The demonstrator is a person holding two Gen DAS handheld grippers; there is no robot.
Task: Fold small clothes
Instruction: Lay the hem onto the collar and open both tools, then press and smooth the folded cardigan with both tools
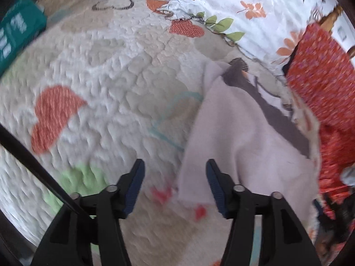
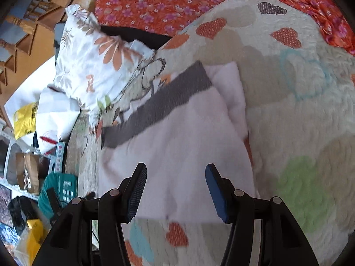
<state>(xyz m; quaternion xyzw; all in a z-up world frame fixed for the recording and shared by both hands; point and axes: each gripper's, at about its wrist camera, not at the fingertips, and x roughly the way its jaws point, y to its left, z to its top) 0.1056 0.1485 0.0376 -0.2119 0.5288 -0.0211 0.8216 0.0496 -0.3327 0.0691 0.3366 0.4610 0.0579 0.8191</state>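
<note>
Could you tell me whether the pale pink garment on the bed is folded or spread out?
Partly folded: the pale pink garment shows a doubled layer along its right edge.

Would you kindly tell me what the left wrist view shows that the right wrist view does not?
Left only: the open left claw straddling the pale garment's edge.

Right only: wooden furniture, a yellow bag, and the open right claw over the garment's middle.

Both: garment with its grey band, heart-print quilt, floral pillow, red floral fabric, and a teal basket.

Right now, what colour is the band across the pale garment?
Dark grey, on the pale lilac garment; the band shows best in the right wrist view.
</note>
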